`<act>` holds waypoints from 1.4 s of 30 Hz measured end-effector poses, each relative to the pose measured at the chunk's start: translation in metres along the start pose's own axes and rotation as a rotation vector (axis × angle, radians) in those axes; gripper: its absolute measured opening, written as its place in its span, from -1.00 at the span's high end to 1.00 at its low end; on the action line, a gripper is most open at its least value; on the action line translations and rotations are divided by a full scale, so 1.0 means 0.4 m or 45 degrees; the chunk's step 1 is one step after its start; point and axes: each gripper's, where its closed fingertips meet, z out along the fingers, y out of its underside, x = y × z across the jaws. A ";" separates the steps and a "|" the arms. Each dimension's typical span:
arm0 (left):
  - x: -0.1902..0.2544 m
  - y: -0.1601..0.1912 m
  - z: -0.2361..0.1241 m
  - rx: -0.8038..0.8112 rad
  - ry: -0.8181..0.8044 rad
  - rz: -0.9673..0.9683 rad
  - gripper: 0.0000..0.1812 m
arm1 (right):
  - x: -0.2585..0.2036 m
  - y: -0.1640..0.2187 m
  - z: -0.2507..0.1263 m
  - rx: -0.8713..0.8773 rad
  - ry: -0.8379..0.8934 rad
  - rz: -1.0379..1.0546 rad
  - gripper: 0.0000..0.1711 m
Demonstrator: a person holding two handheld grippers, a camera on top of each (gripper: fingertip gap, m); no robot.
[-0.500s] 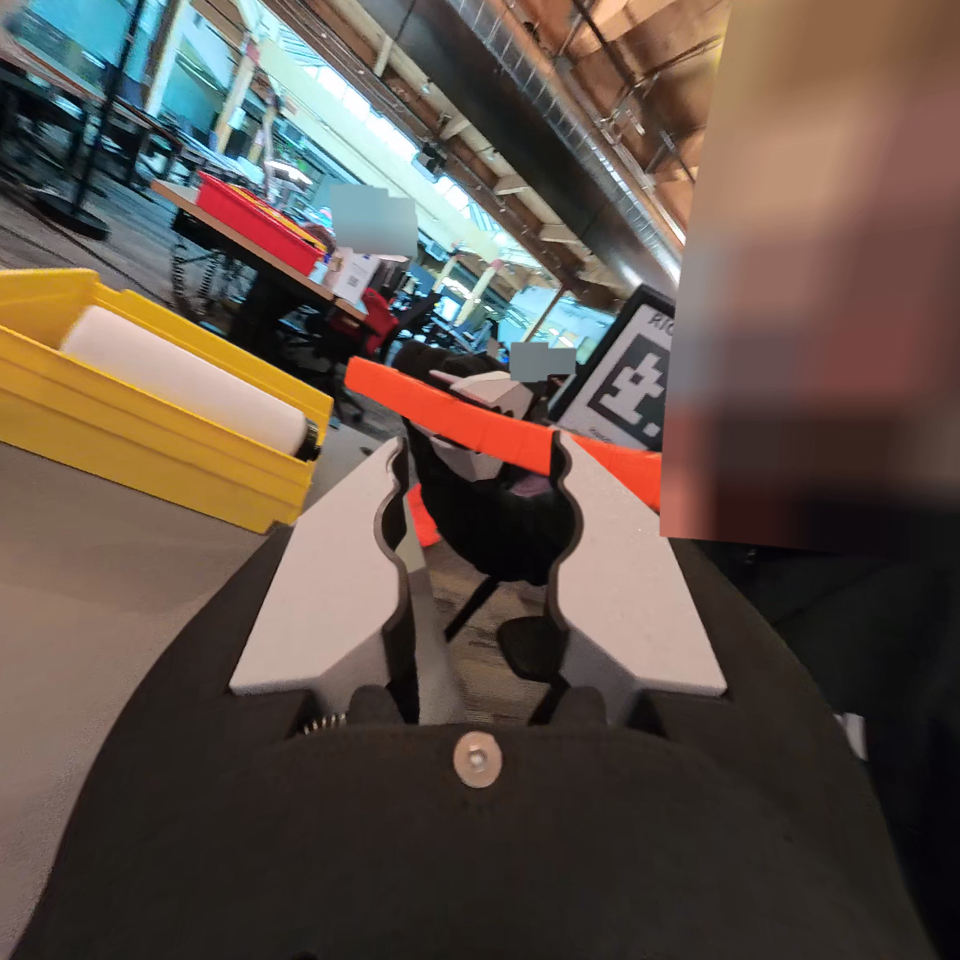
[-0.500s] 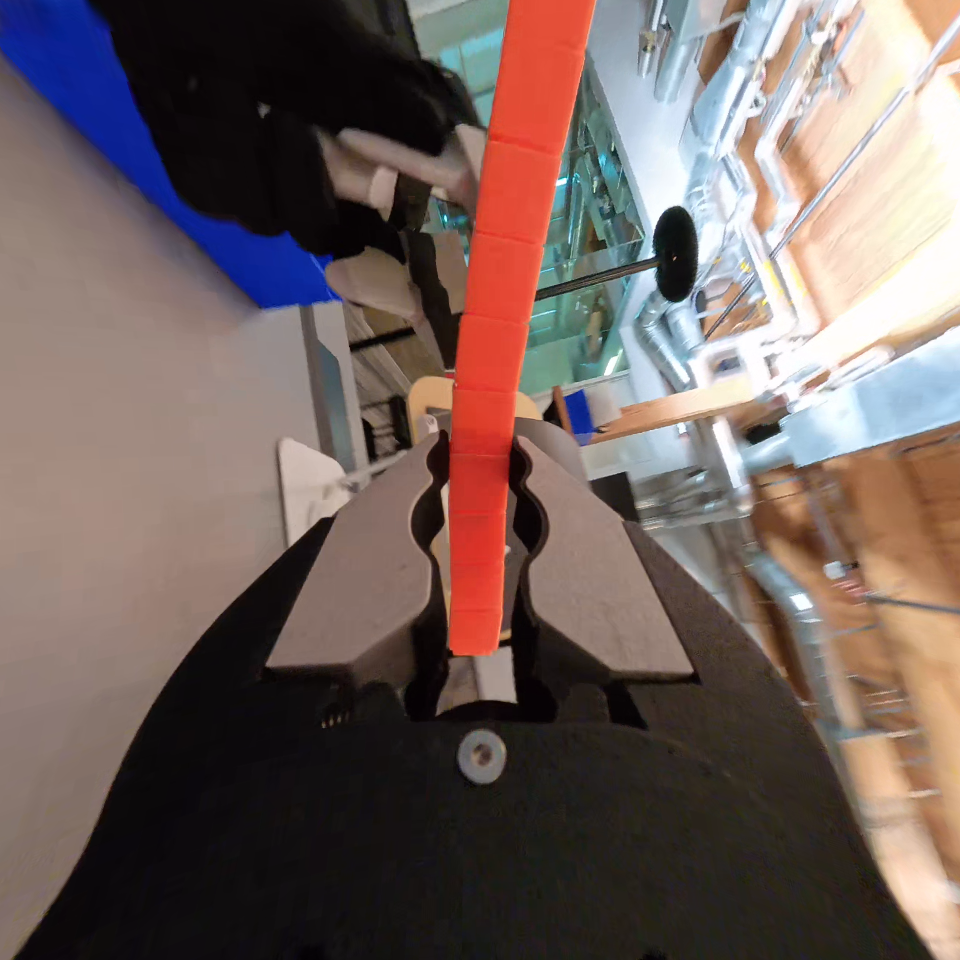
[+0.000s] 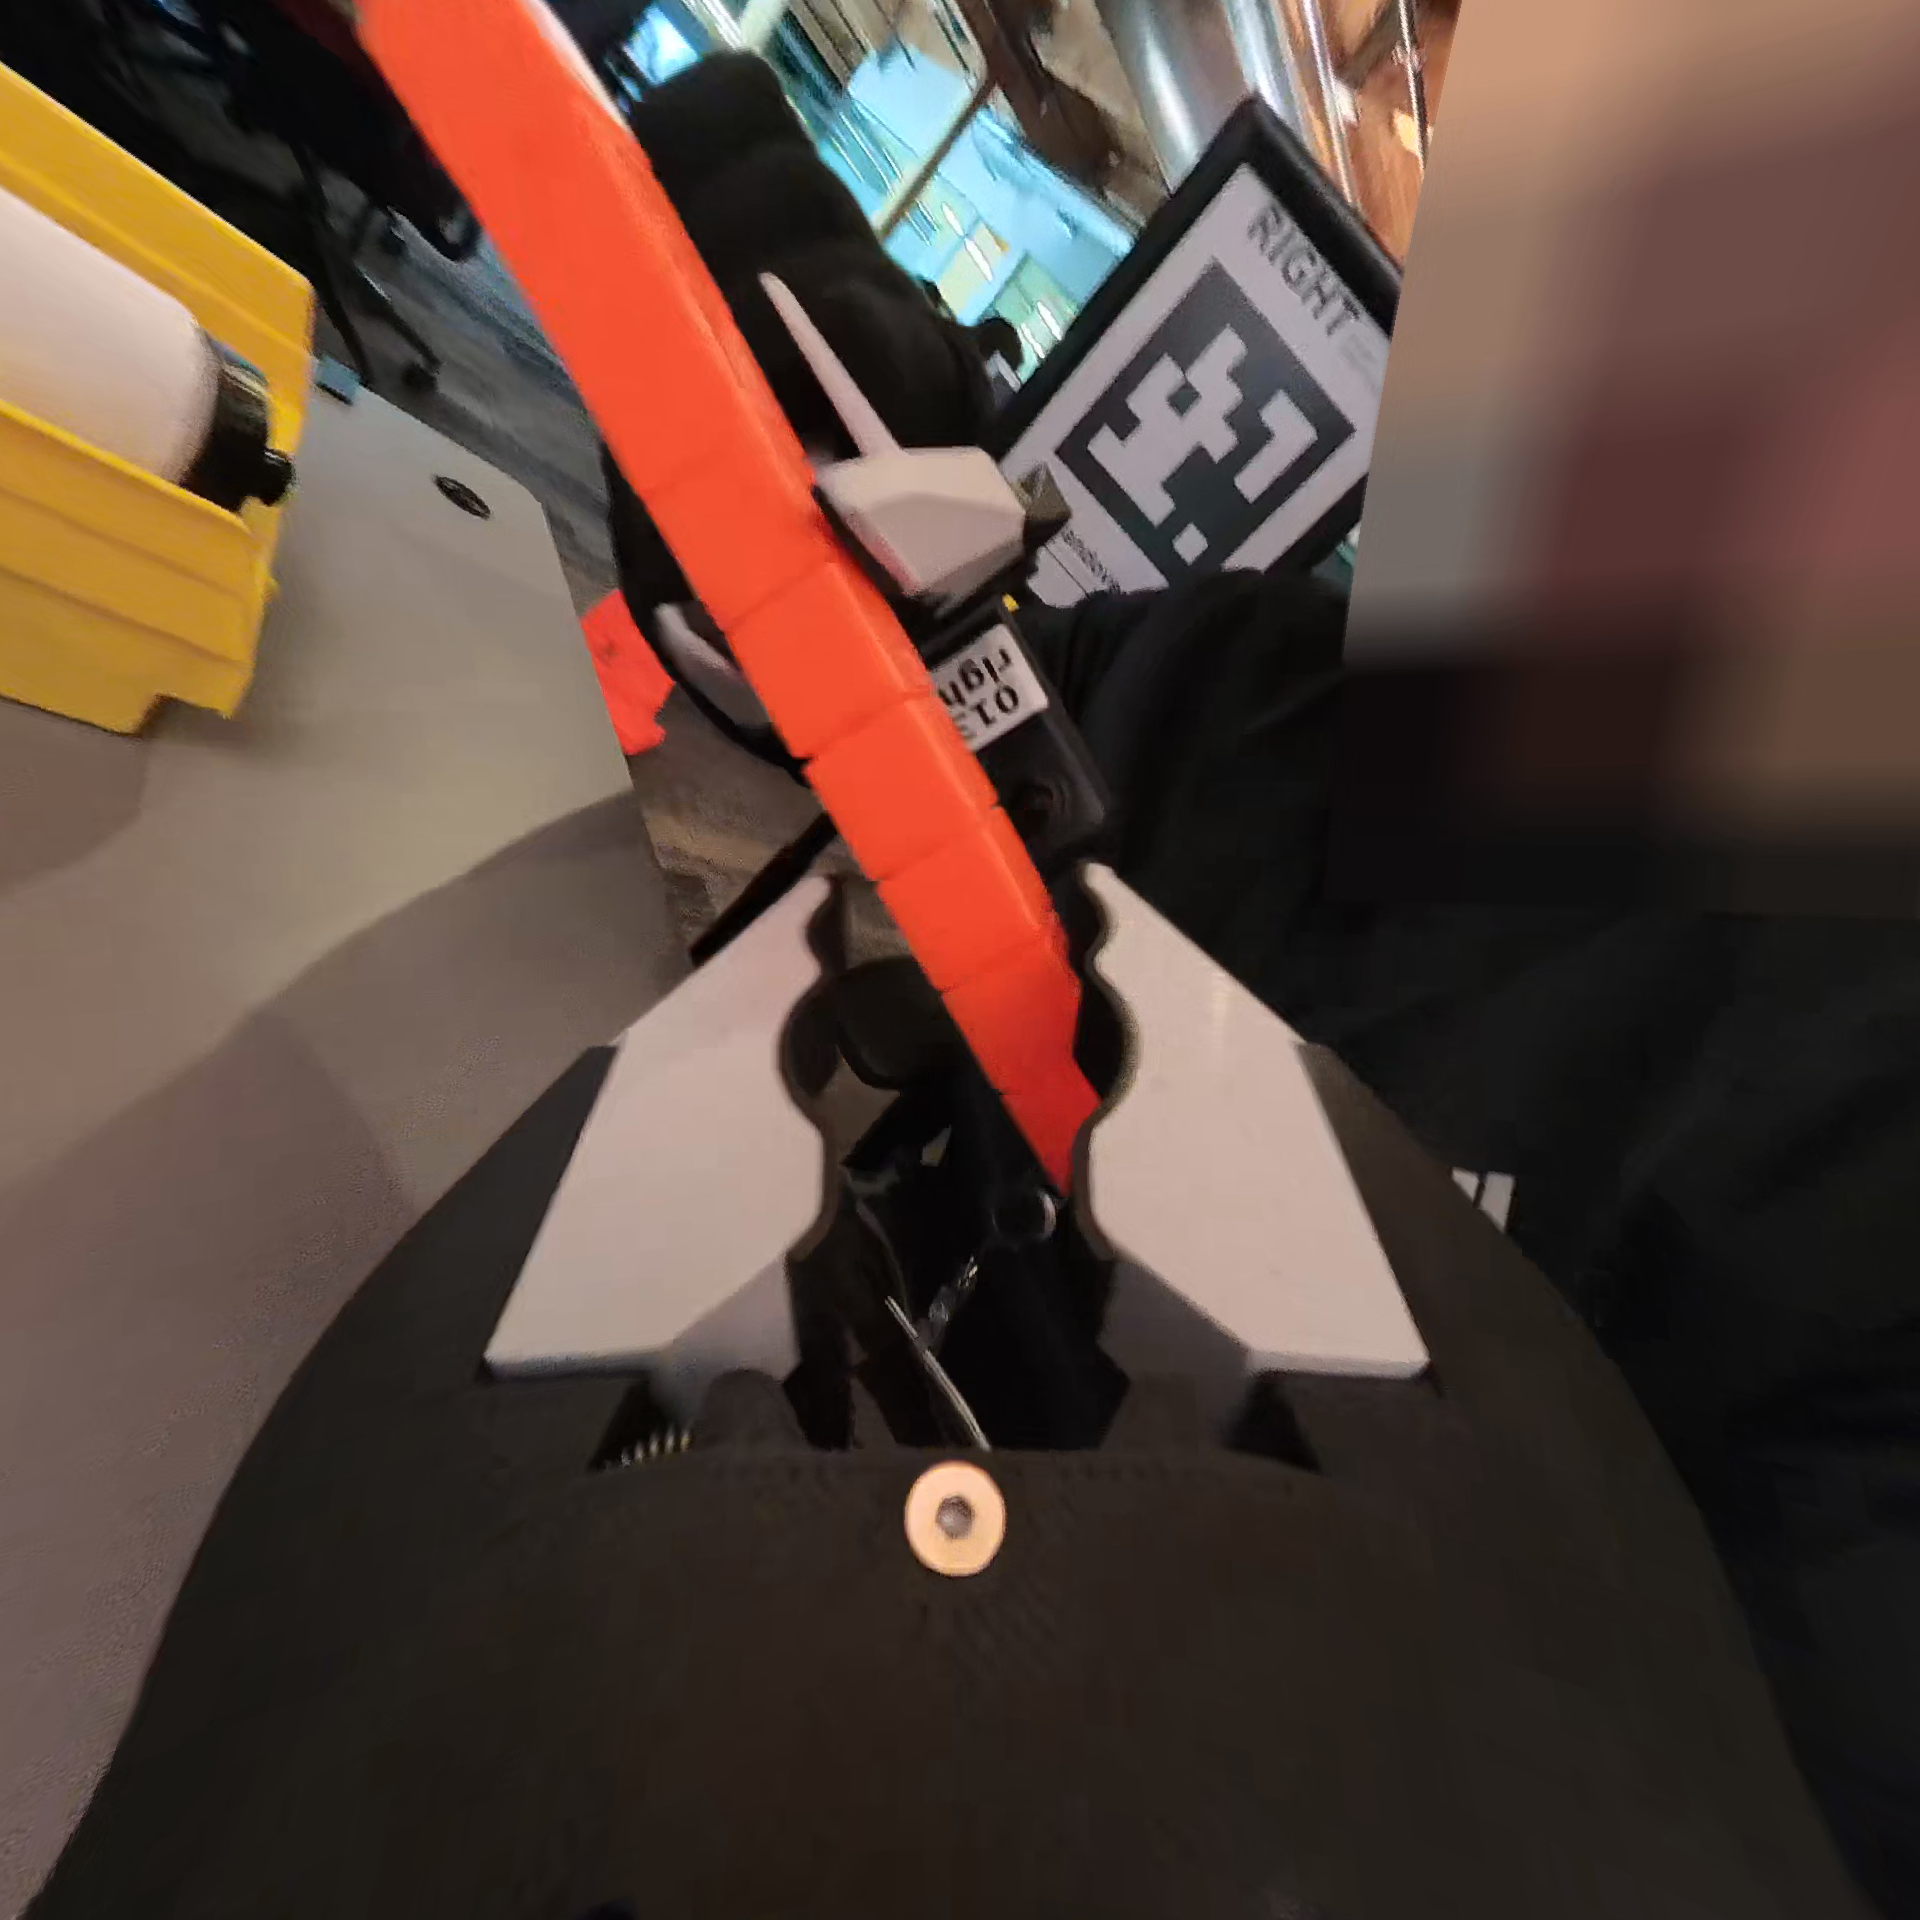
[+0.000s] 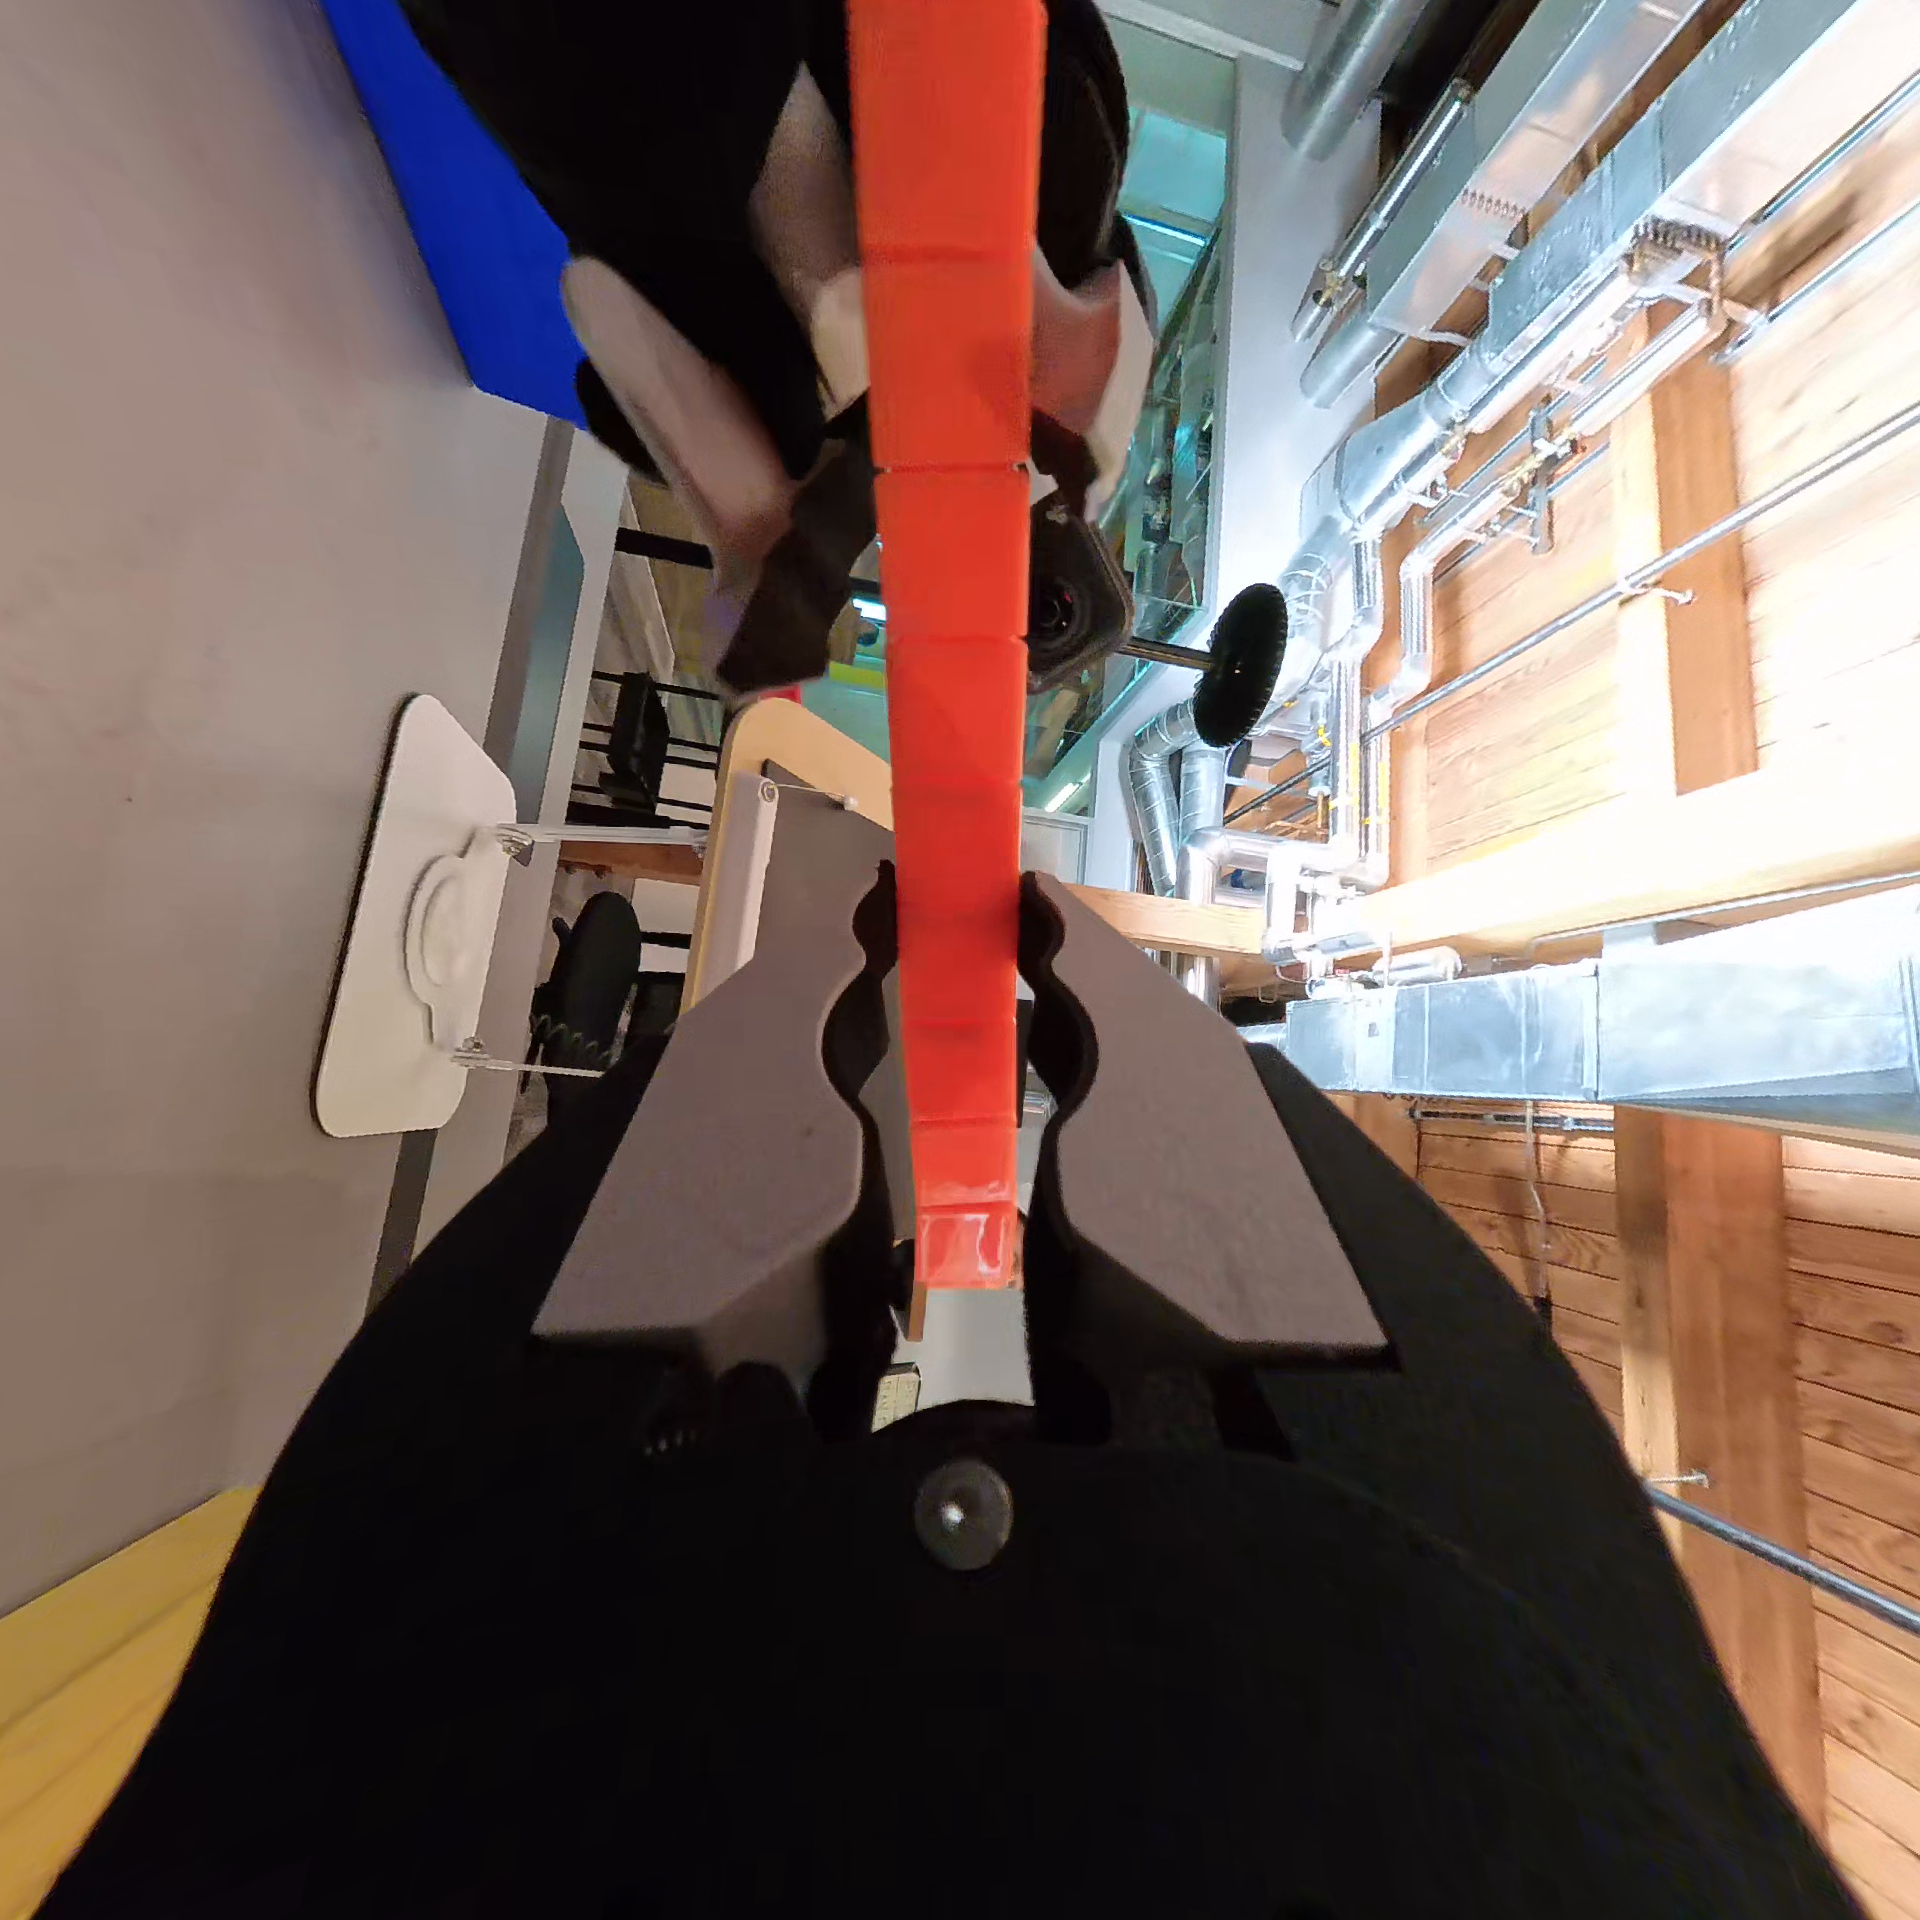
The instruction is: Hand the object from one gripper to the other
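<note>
A long orange segmented bar [image 4: 951,727] is gripped at its near end by my right gripper [image 4: 961,883], whose jaws are shut on it. In the left wrist view the bar [image 3: 727,499] runs diagonally from upper left down between the fingers of my left gripper [image 3: 956,894]. The left jaws stand open, and the bar's lower end rests against the right finger [image 3: 1226,1143]. The right gripper's grey finger [image 3: 914,509] and tag plate [image 3: 1195,416] show just behind the bar. In the right wrist view the left gripper's fingers [image 4: 665,416] straddle the bar farther up.
A yellow bin [image 3: 125,561] with a white roller [image 3: 94,353] sits on the grey table [image 3: 312,831] at left. A blue bin [image 4: 447,208] and a white mount plate [image 4: 416,914] are on the table. A person in dark clothing [image 3: 1558,935] is at right. Tip to tip, the grippers are about 7 centimetres apart.
The left gripper has closed in on the bar: it lay crosswise beyond the fingertips, and now runs down between the open fingers. The right gripper still holds it.
</note>
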 end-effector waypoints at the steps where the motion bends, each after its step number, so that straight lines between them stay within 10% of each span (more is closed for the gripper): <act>1: 0.002 0.008 0.009 -0.017 -0.001 0.031 0.66 | -0.005 0.000 0.001 -0.001 -0.006 -0.005 0.77; 7: -0.045 0.018 0.022 -0.006 -0.170 0.136 0.73 | -0.011 0.012 0.008 -0.027 -0.007 0.043 0.70; 14: -0.056 -0.053 -0.021 0.174 -0.385 0.388 0.77 | 0.033 0.052 -0.007 -0.014 0.070 0.534 0.11; 19: -0.054 -0.102 -0.052 0.316 -0.456 0.491 0.77 | 0.035 0.055 -0.021 0.021 0.036 1.000 0.24; 27: -0.048 -0.155 -0.057 0.410 -0.645 0.758 0.77 | -0.070 -0.090 0.000 0.432 -0.617 2.096 0.40; 42: -0.050 -0.149 -0.046 0.370 -0.688 0.847 0.77 | -0.068 -0.110 0.041 0.552 -0.638 2.236 0.73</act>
